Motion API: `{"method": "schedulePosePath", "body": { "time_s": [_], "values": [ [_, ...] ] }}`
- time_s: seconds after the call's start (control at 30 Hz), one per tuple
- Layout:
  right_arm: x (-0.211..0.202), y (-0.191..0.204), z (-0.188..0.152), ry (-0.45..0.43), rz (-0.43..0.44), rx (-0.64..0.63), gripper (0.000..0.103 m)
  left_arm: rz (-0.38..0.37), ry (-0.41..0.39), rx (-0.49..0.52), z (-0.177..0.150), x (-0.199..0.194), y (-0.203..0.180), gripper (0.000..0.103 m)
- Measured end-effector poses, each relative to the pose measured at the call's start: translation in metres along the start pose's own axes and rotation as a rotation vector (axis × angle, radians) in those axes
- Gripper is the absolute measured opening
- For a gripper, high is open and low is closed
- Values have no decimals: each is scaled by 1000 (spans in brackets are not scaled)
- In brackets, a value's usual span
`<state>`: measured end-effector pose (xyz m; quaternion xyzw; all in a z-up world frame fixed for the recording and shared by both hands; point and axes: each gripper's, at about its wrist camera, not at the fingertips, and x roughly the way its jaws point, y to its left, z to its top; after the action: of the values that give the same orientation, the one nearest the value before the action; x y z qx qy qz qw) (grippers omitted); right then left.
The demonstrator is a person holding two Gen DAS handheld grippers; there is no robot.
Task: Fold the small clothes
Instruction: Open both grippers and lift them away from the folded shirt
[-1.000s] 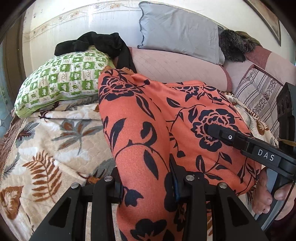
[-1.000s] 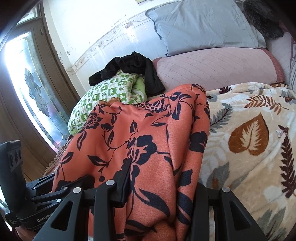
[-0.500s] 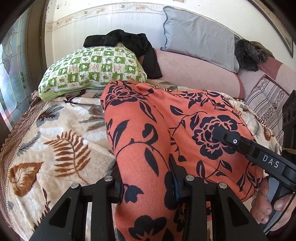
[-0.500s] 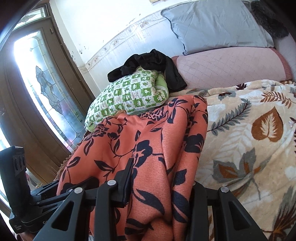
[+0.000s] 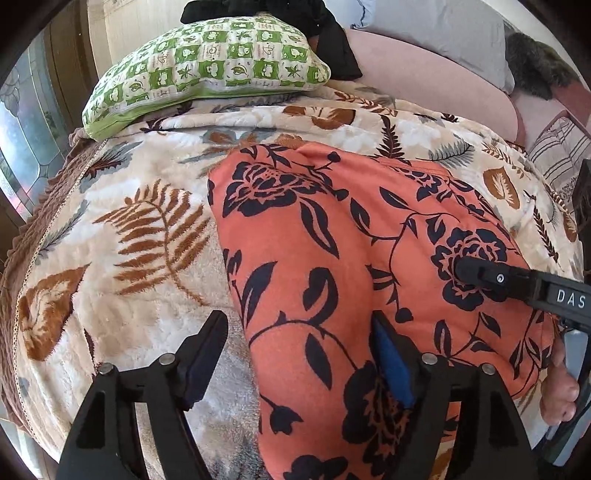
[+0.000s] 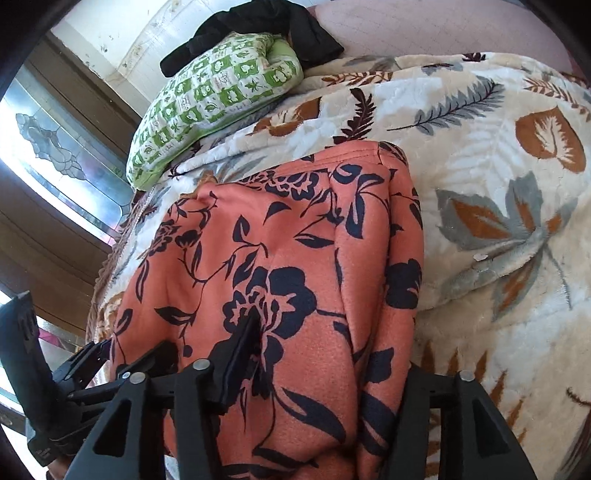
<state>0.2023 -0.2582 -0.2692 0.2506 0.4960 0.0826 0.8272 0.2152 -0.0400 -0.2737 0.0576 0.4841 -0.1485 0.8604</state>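
The orange floral garment [image 5: 332,258] lay on the leaf blanket [image 5: 129,240], lower than before. The left gripper [image 5: 299,354] had spread wide, releasing it; the right gripper [image 6: 325,369] stayed partly closed, fabric between its fingers

Bed under cream plush leaf-print blanket [image 5: 122,236]; green-checked pillow [image 5: 210,62] with black cloth [image 6: 258,29] on top, pink quilted bolster [image 5: 424,77], wood-framed stained-glass window [image 6: 55,155], daylight.

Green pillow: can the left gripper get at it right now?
Probably yes. The left gripper is open, and only bare blanket lies between it and the pillow; the orange cloth sits mostly to the right of that path.
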Motion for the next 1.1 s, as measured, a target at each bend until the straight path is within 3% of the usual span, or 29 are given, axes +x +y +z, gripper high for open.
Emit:
{"method": "schedulePosePath", "body": {
  "time_s": [0.07, 0.17, 0.3, 0.37, 0.4, 0.47, 0.53, 0.6, 0.63, 0.87, 1.1],
  "values": [
    [-5, -5, 3, -15, -20, 5, 58, -10, -24, -2, 2, -5, 3, 79],
    [-17, -6, 11, -83, -36, 8, 58, 38, -110, 34, 10, -18, 0, 79],
    [-41, 7, 21, -267, -153, -68, 58, 158, -227, 65, 23, -29, 0, 79],
    [-52, 17, 23, -349, -183, -123, 57, 171, -232, 62, 30, -25, 3, 79],
    [-54, 19, 24, -366, -155, -135, 56, 166, -218, 60, 33, -20, 4, 79],
    [-47, 21, 24, -323, -75, -142, 50, 168, -175, 58, 37, -5, 8, 79],
    [-22, 19, 21, -213, -43, -129, 48, 183, -112, 69, 37, 15, 10, 82],
    [20, 12, 17, -39, -91, -107, 48, 178, -83, 50, 34, 26, 14, 88],
    [31, 8, 15, -19, -106, -95, 48, 170, -86, 27, 34, 26, 17, 90],
    [7, 8, 17, -67, -79, -56, 48, 139, -112, -20, 27, 0, 17, 89],
    [-45, 25, -1, -208, -80, -114, 48, 145, -170, -34, 1, -41, -2, 89]
  ]
}}
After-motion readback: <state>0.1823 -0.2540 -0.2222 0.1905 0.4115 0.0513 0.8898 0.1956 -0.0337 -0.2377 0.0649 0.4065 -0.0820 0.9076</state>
